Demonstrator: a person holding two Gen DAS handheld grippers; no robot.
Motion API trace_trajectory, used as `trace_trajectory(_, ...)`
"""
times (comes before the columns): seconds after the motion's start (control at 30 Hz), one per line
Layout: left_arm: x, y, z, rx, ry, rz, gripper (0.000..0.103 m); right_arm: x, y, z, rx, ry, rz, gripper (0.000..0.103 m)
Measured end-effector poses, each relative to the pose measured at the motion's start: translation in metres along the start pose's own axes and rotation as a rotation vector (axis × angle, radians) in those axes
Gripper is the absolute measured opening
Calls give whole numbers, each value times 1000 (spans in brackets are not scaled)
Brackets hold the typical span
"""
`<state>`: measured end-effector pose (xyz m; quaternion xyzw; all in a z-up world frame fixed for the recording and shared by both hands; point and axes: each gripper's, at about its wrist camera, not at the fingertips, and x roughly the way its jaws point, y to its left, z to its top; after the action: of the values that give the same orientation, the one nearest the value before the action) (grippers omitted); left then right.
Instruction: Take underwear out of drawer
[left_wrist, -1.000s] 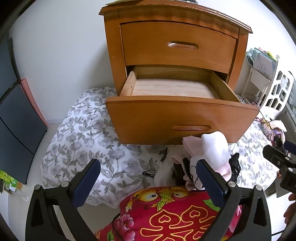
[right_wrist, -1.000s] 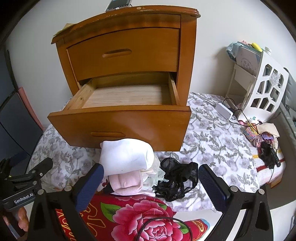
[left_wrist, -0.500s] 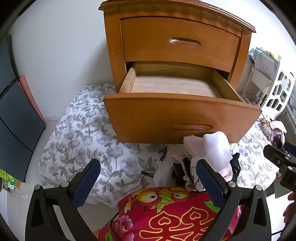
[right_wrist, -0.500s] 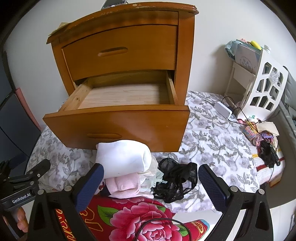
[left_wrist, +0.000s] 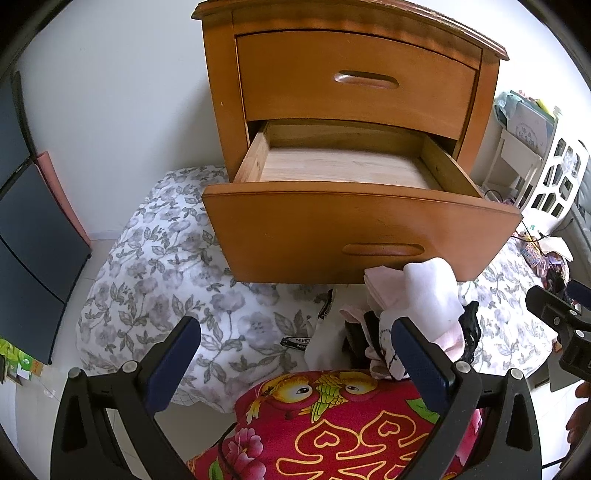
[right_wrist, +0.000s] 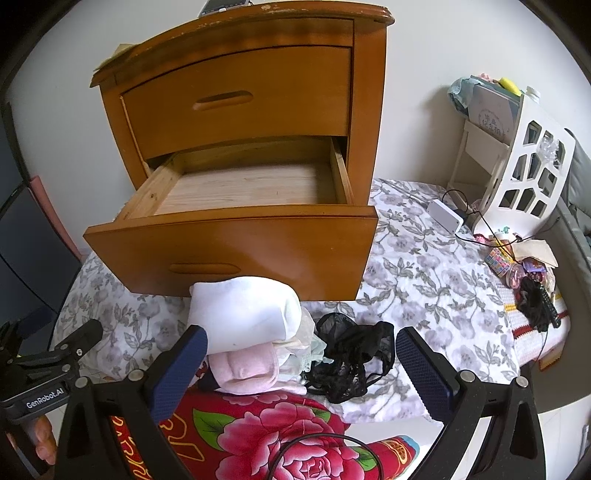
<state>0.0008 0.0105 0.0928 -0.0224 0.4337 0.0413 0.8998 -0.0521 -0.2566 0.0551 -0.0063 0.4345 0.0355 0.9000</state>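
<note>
On the flowered bedspread (right_wrist: 424, 273) by the white wall (left_wrist: 110, 92), the nightstand (right_wrist: 258, 92) now looks nearer, its drawer (right_wrist: 236, 243) seemingly bare, underwear (right_wrist: 243, 314) piled before it, both grippers (left_wrist: 295, 354) (right_wrist: 301, 363) gaping wide, holding nothing.

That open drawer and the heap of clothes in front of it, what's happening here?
A person holds a two-finger gripper in each hand; the left gripper and the right gripper are both open and hold nothing. The nightstand's lower drawer is pulled out and looks bare inside. A pile of underwear, white and pink pieces with a black lace one beside them, lies on the floral bedspread below the drawer front.
</note>
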Motion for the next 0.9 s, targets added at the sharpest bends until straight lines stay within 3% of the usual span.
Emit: trace_trajectory(0.9,-1,-6,0,22,7,-6,103,-8,3,-1,-17,-34,-2,103)
